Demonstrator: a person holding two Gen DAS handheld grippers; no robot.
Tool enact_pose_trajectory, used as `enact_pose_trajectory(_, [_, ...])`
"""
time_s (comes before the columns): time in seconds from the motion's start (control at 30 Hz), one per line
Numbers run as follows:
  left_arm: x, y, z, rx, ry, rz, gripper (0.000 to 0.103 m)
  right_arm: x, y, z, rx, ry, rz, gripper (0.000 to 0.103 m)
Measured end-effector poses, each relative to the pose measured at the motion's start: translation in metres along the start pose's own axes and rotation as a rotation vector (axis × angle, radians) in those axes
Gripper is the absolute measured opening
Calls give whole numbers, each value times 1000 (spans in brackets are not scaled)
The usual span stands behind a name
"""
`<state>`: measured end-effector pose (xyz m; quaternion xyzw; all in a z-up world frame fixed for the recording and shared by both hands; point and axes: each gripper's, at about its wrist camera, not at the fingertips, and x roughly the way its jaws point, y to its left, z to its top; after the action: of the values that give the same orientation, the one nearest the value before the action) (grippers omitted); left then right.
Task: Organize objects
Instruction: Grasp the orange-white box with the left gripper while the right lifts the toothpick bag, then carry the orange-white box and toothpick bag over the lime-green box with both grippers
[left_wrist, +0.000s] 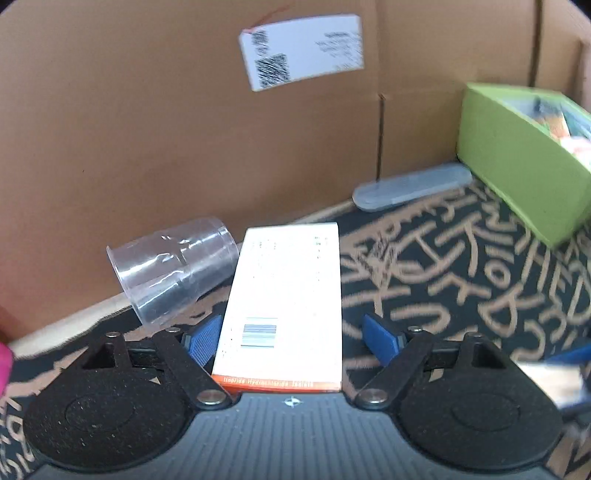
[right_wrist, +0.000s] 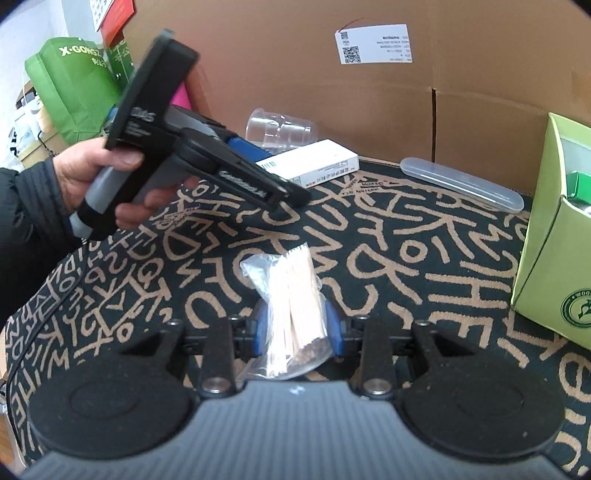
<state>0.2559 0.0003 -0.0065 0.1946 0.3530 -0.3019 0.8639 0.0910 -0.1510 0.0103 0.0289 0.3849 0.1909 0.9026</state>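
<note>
A white medicine box (left_wrist: 284, 299) with an orange end strip lies flat on the black patterned cloth (left_wrist: 461, 277). My left gripper (left_wrist: 291, 332) is open around it: the left blue pad (left_wrist: 201, 343) is at the box's edge and the right pad (left_wrist: 380, 338) stands clear of it. The right wrist view shows the same box (right_wrist: 314, 162) with the left gripper (right_wrist: 258, 155), held by a person's hand (right_wrist: 92, 166), reaching it. My right gripper (right_wrist: 297, 325) is shut on a clear bag of thin wooden sticks (right_wrist: 295, 295), held above the cloth.
A clear plastic cup (left_wrist: 173, 269) lies on its side beside the box. A long translucent case (left_wrist: 413, 186) rests along the cardboard wall (left_wrist: 147, 110). An open green box (left_wrist: 524, 155) with items inside stands at the right. A green bag (right_wrist: 74, 85) is beyond the cloth at left.
</note>
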Motion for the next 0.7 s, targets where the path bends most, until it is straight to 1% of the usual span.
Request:
enact_pose_trajectory(0.07, [1,1,0,-49,18,4,85,0,0,0,6,-2,-2,32])
enact_pose_trajectory(0.17, [-2,-2,-5,-111,7,28,82,1,1,0,20,-9,-8,32])
enact_pose_trajectory(0.2, [-3,-3,-7,-151,0,40,76,1,1,-1,25,-13,-13,32])
enact_pose_trajectory(0.23, [-5,-4,-9,-194,-9,63,71,1,1,-1,33,-16,-18,32])
enact_pose_trajectory(0.3, [-7,-12,-11,-253,-15,128,70,1,2,-2,56,-29,-33,32])
enact_pose_trajectory(0.37, [-10,-22,-12,-288,-24,191,70,-1,2,-5,82,-46,-49,32])
enact_pose_trajectory(0.5, [-16,-41,-16,-381,-34,281,69,-10,-3,-12,150,-101,-141,32])
enact_pose_trajectory(0.6, [-26,-59,-22,-414,-42,311,69,-21,-17,-17,215,-128,-212,32])
enact_pose_trajectory(0.7, [-35,-81,-31,-430,-65,309,69,-32,-30,-23,248,-139,-282,31])
